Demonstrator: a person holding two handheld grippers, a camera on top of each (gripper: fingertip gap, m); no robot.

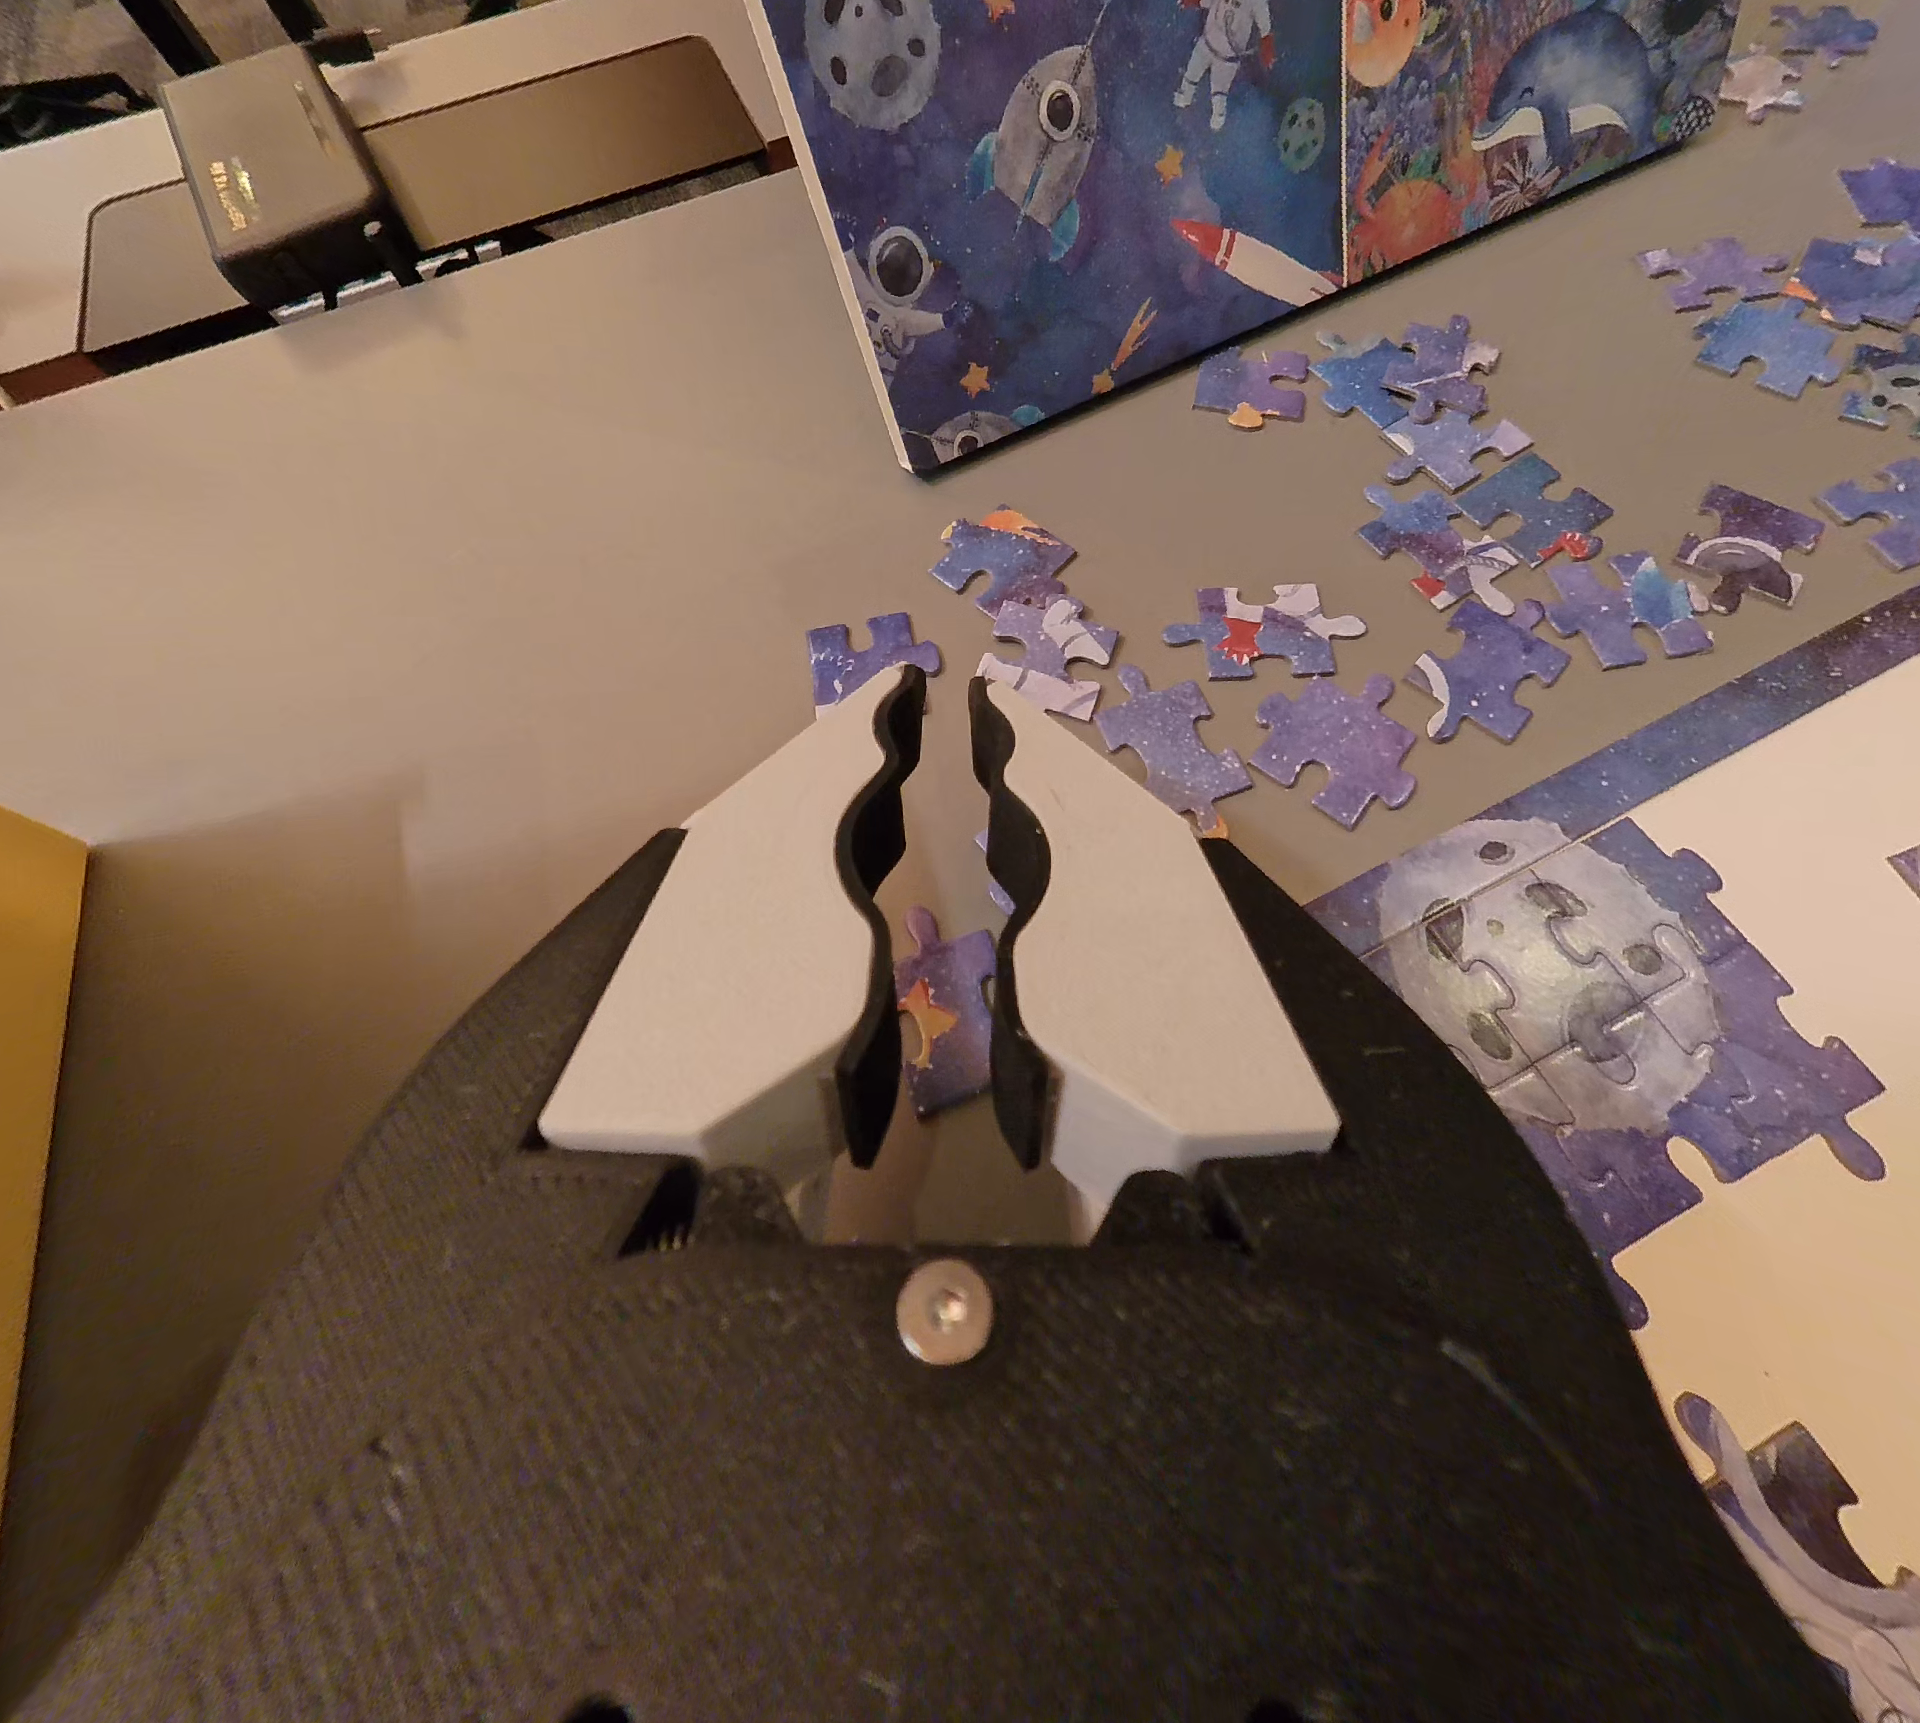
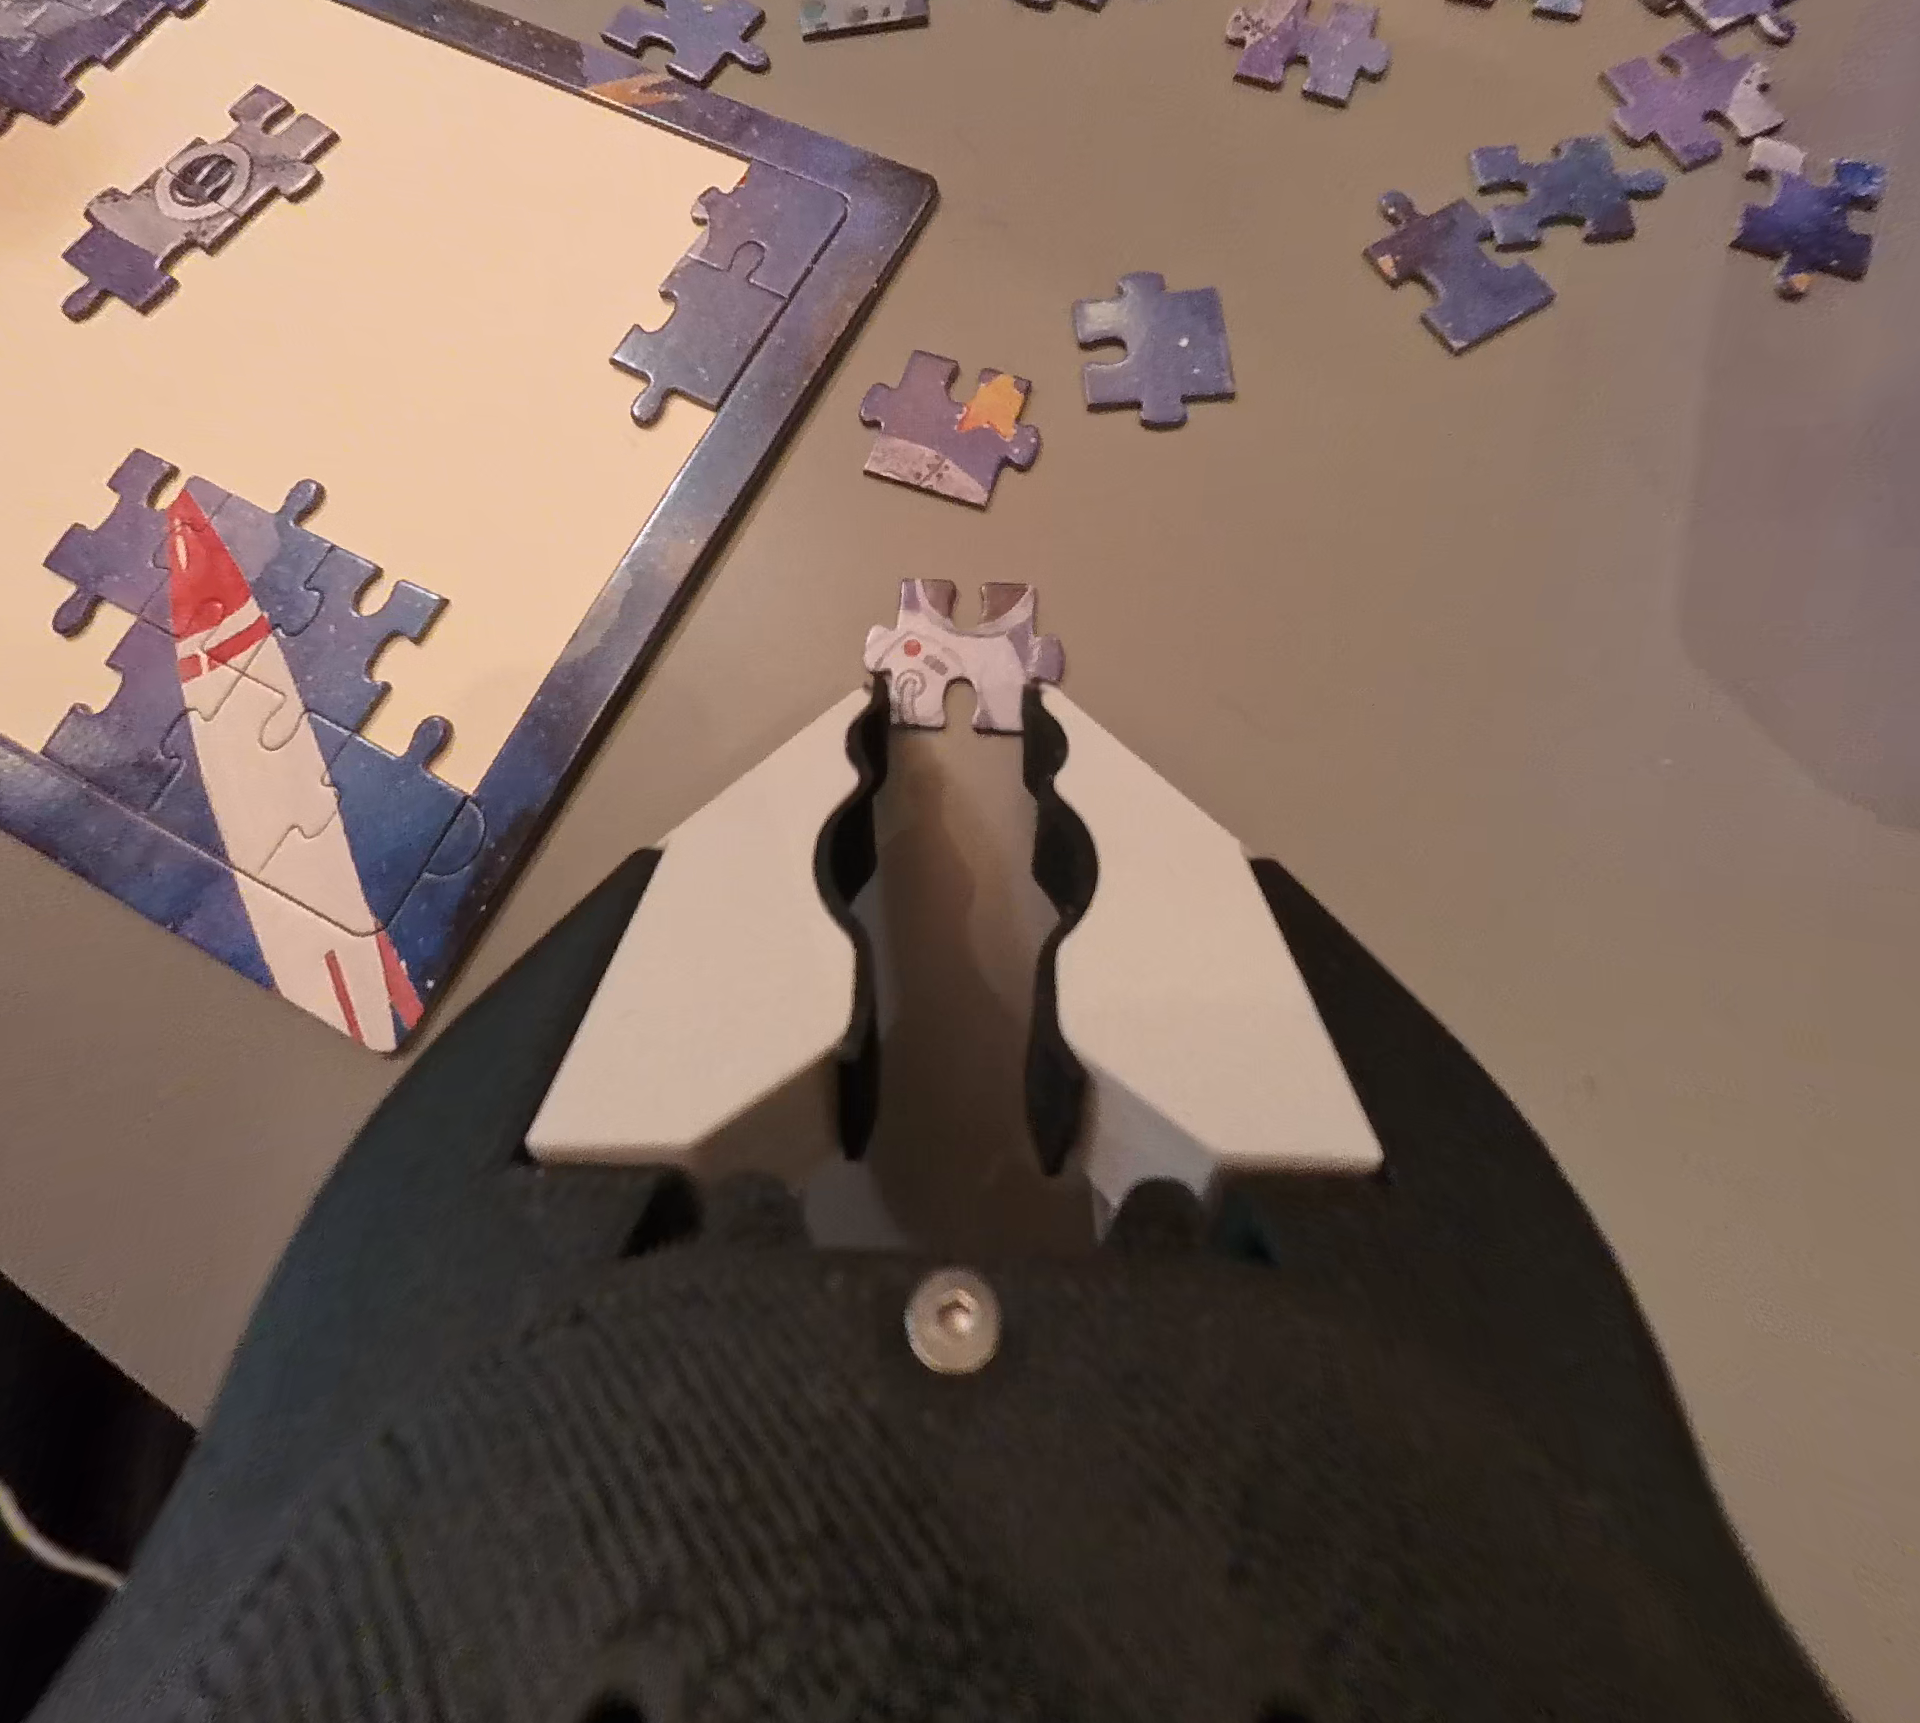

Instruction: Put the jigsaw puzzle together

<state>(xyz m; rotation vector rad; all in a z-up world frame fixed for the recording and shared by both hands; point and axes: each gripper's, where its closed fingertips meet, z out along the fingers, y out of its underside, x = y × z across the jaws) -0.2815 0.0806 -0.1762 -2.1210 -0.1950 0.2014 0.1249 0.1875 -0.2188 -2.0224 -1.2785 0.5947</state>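
Two hand-held grippers over a grey table [image 2: 1351, 738] strewn with jigsaw pieces.

The right gripper [image 2: 956, 702] is low over the table; its jaws stand partly apart, about one piece wide, with a black pad set against each side edge of a white piece [image 2: 961, 650]. That piece lies flat on the table, just right of the tray [image 2: 727, 468], with its far half poking out past the fingertips; a star piece [image 2: 951, 437] and a blue piece [image 2: 1153, 348] lie just beyond it.

The left gripper [image 1: 948, 686] has its jaws nearly together, a thin slit between the tips with bare table showing through and nothing in it. Lower down, a purple piece [image 1: 945, 1008] shows through the slit; whether the pads touch it I cannot tell.

Counted:
- two grippers;
- one tray;
- one box [image 1: 1091, 115], standing upright behind the pieces;
- four fitted groups in the tray: a moon [image 1: 1538, 977], a rocket [image 2: 229, 634], a porthole pair [image 2: 197, 187] and a corner group [image 2: 727, 291];
- well over twenty loose pieces, overlapping too much for an exact count.
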